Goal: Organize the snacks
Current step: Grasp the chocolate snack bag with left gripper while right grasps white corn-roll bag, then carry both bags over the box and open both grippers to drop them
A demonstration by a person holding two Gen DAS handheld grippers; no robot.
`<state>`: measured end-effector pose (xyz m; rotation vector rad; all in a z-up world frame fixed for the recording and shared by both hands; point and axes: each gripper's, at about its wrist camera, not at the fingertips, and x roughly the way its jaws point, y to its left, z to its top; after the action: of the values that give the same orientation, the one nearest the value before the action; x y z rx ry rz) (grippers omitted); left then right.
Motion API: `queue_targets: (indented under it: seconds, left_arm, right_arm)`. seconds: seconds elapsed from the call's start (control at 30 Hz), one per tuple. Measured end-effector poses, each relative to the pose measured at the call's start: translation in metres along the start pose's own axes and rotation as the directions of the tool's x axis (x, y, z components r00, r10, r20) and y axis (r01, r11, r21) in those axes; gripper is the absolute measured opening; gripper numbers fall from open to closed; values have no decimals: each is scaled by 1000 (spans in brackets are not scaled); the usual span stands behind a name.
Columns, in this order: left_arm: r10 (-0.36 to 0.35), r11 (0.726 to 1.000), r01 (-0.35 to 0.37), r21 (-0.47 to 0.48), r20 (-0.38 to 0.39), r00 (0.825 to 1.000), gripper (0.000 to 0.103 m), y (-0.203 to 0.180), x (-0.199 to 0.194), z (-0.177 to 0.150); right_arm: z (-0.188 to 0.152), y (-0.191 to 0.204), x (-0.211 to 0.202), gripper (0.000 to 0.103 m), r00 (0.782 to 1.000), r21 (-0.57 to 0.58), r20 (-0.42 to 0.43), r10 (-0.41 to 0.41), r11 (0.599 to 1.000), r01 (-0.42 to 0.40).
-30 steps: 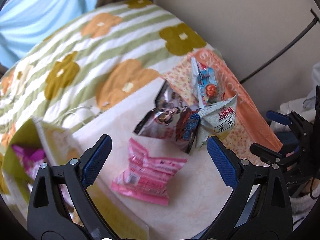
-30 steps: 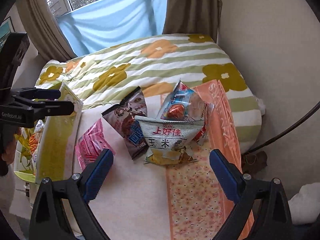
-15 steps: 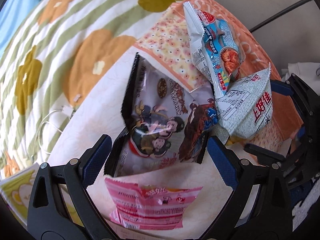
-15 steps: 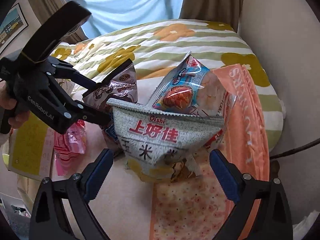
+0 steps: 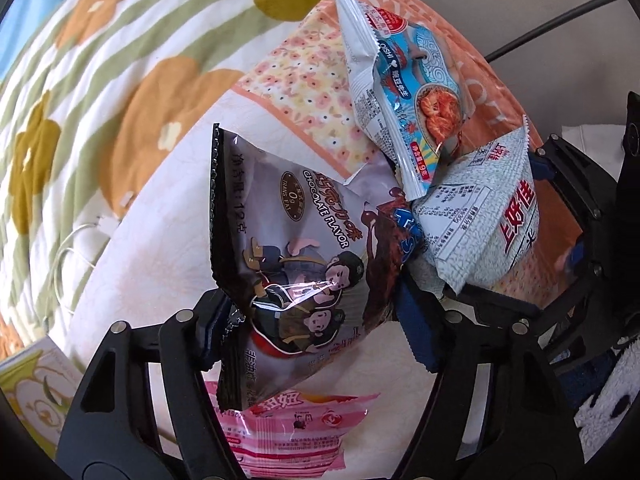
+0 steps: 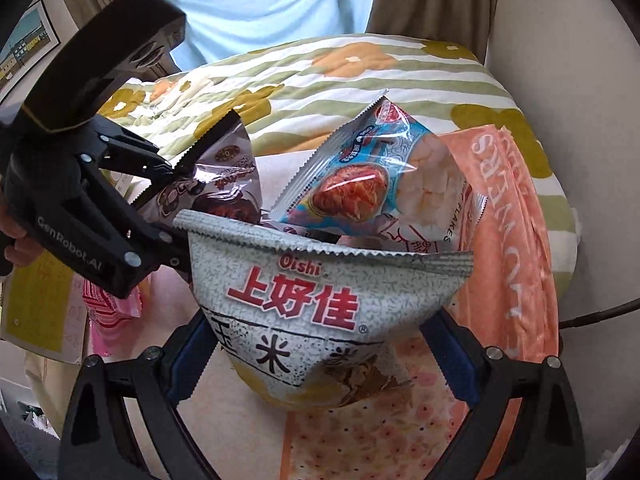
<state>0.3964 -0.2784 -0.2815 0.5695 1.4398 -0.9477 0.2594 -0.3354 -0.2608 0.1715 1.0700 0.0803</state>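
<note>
A purple-brown chocolate snack bag [image 5: 304,248] stands between the fingers of my left gripper [image 5: 316,320]. The jaws are closing, and both blue pads press its crumpled lower sides. A white Oishi corn snack bag [image 6: 320,300] sits between the wide fingers of my right gripper [image 6: 322,348], which stays open. Behind it leans a blue shrimp snack bag [image 6: 372,176], against the white bag [image 5: 480,232]. A pink packet [image 5: 288,432] lies flat under the chocolate bag. All lie on a white cloth [image 5: 132,264].
A green-striped flowered quilt [image 5: 120,60] covers the bed behind. An orange flowered cloth [image 6: 516,240] runs along the right, near a pale wall. A yellow-green box [image 6: 36,300] stands at the left. A thin white cord [image 5: 68,252] lies on the white cloth.
My left gripper dropped onto the chocolate bag and its jaws came in on it. My right gripper sank toward the white corn bag, which now sits between its fingers.
</note>
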Motion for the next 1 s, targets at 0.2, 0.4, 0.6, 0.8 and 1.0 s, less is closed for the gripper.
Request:
queue_targets:
  seconds: [0.2, 0.4, 0.6, 0.8, 1.0]
  left_arm:
    - [-6, 999, 7, -34, 18, 1000, 65, 1, -9, -11]
    - [42, 997, -39, -60, 38, 998, 65, 4, -24, -22]
    - [53, 996, -48, -80, 62, 997, 65, 1, -39, -36]
    - [67, 994, -58, -88, 107, 992, 65, -5, -58, -48]
    - [90, 991, -66, -120, 203, 975, 65, -12, -98, -63]
  right_arm:
    - [-2, 0, -1, 96, 1000, -2, 10, -7, 1000, 7]
    - [-1, 2, -4, 96, 1000, -5, 26, -9, 1000, 9]
    - [-1, 9, -1, 75, 1000, -36, 14, -3, 999, 4]
    - [-4, 15, -16, 66, 999, -36, 42, -21, 999, 22]
    - [-3, 23, -52, 65, 994, -54, 103, -44, 997, 50]
